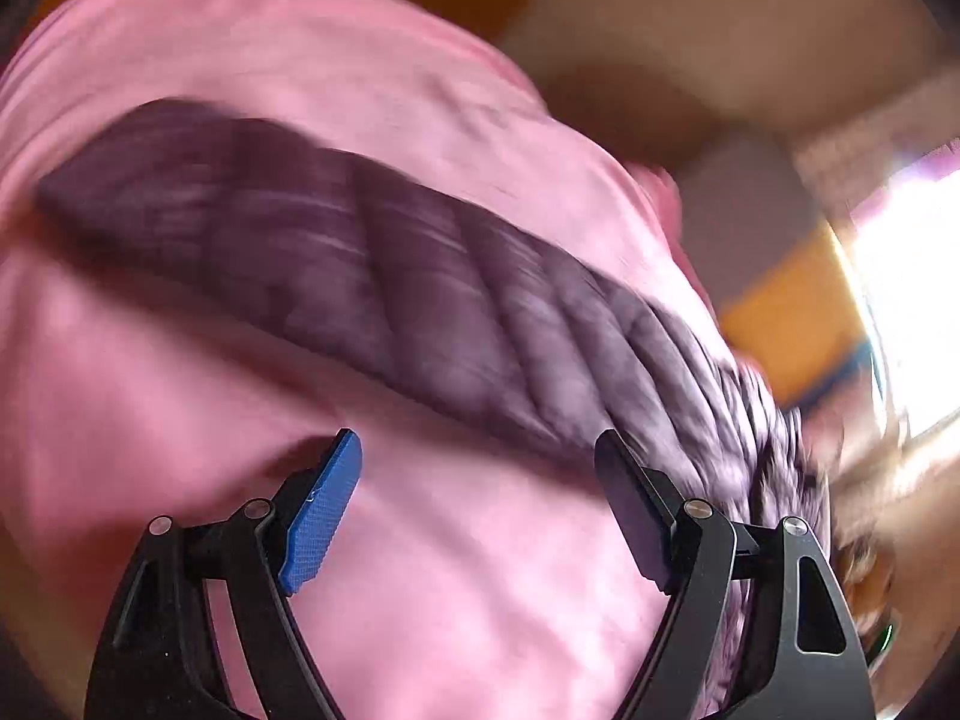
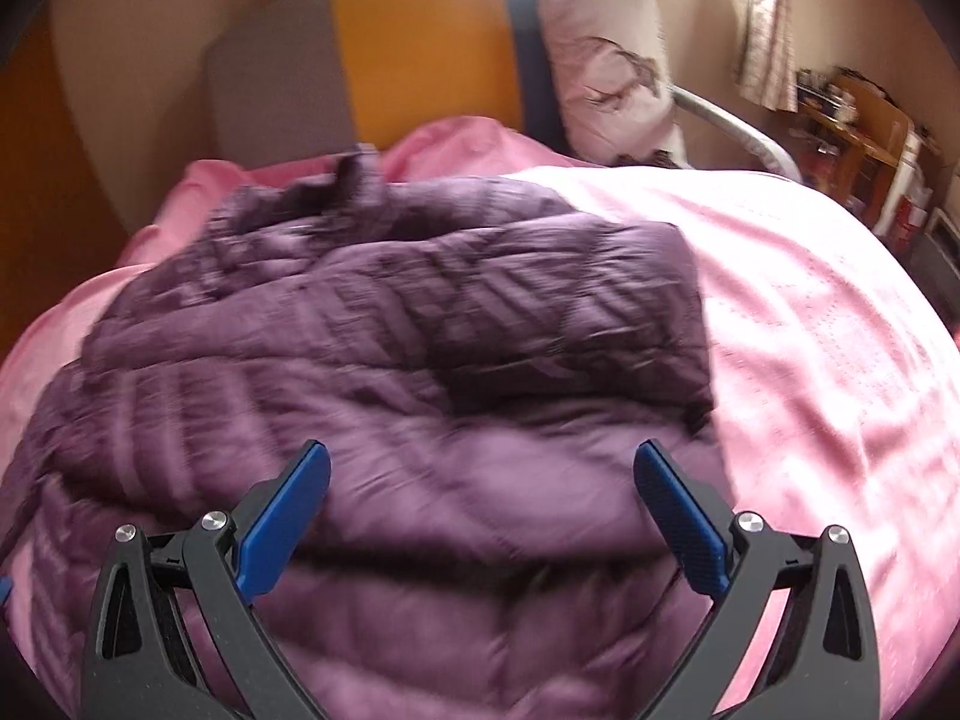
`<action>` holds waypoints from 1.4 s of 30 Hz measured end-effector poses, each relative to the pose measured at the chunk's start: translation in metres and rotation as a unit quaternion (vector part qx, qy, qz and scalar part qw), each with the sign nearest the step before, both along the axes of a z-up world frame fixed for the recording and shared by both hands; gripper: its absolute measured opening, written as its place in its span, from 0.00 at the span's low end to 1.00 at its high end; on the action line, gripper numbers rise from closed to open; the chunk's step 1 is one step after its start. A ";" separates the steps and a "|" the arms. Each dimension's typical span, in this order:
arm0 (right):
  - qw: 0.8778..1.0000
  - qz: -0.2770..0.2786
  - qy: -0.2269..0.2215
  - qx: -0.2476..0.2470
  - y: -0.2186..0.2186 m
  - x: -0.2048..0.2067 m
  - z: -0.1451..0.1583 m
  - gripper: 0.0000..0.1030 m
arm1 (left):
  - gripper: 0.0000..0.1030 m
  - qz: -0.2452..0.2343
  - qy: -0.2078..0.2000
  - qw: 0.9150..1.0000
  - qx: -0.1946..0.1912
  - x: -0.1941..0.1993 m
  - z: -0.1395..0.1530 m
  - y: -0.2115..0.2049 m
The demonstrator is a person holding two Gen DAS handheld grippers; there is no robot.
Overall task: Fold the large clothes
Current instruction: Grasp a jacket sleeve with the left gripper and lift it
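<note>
A purple quilted puffer jacket (image 2: 384, 360) lies partly folded on a pink bedsheet (image 2: 828, 324). In the left wrist view one long sleeve of the jacket (image 1: 360, 276) stretches across the pink sheet (image 1: 150, 390), blurred by motion. My left gripper (image 1: 480, 450) is open and empty, above the sheet just in front of the sleeve. My right gripper (image 2: 480, 456) is open and empty, over the near part of the jacket body.
An orange and blue headboard (image 2: 432, 48) and a white pillow (image 2: 606, 60) are at the far end of the bed. A wooden desk with clutter (image 2: 852, 120) stands at the right. A bright window (image 1: 912, 300) is at the right in the left wrist view.
</note>
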State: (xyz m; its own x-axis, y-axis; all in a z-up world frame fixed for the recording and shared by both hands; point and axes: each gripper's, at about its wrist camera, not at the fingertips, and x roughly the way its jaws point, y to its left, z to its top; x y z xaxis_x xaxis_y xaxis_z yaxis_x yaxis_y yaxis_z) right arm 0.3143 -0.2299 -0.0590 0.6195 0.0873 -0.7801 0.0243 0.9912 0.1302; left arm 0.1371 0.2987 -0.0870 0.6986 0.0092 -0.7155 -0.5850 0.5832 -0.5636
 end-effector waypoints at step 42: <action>0.984 0.117 0.033 0.132 0.055 -0.069 -0.021 0.81 | 0.44 -0.423 -0.049 0.885 0.187 0.097 0.035 -0.277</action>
